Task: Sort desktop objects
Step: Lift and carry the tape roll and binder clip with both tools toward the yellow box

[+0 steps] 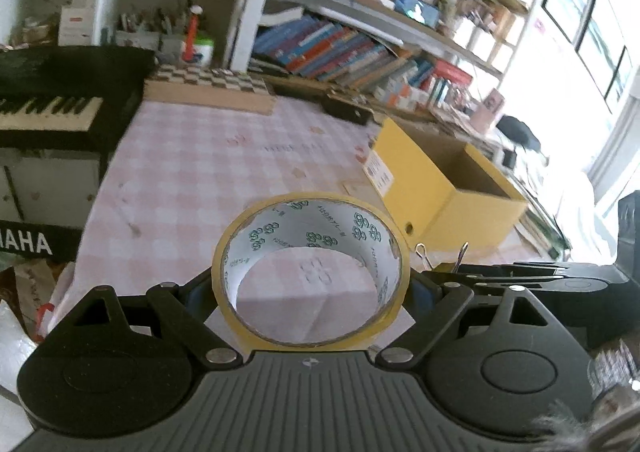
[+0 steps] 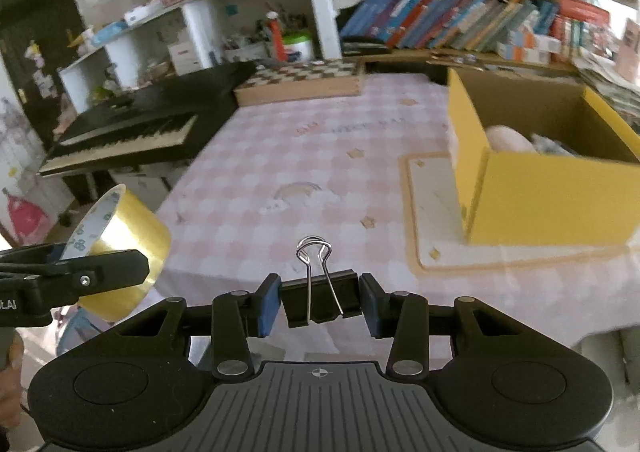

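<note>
Carrying both items above the checked table, we kept the left gripper pinching the tape roll and the right gripper pinching the binder clip, ready for the yellow box at far right

yellow tape roll and black binder clip held above the table, open yellow box nearby.

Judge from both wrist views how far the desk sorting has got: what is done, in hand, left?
Done: the yellow box already holds a few items, too blurred to name. In hand: the left claw grips the yellow tape roll, and the right claw is shut on the black binder clip. Left: both still have to go into a container; neither is over the box yet.
</note>
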`<state>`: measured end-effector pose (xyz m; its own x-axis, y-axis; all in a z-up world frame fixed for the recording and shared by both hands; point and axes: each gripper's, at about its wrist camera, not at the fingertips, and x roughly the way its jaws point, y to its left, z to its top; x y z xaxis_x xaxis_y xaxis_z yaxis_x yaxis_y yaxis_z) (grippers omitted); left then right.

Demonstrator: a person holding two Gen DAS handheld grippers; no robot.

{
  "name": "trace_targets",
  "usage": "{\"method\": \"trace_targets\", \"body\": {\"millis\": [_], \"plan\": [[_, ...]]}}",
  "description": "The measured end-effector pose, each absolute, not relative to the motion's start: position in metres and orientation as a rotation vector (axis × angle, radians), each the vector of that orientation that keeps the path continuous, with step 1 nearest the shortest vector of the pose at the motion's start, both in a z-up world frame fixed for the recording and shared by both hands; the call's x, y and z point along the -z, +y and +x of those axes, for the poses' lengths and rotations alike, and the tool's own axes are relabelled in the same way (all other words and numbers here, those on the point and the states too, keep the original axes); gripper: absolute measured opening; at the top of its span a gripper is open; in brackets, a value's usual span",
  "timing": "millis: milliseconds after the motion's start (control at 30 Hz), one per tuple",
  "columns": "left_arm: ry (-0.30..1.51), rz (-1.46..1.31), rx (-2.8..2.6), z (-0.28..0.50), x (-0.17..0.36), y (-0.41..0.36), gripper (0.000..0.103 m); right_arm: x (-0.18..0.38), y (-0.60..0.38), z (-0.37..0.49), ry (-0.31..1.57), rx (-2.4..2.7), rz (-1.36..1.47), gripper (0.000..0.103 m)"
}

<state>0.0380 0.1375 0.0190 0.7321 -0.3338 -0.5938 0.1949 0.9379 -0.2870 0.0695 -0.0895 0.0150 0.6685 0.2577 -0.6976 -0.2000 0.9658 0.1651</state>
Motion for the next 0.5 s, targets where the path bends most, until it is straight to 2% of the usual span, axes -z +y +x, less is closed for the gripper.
{"method": "trace_targets", "body": {"millis": [500], "plan": [[0.756,-0.140,0.492,0.033,-0.008,0.086,0.089,-0.005,-0.123,0.025,0.827,-0.062,0.124,0.042]]}}
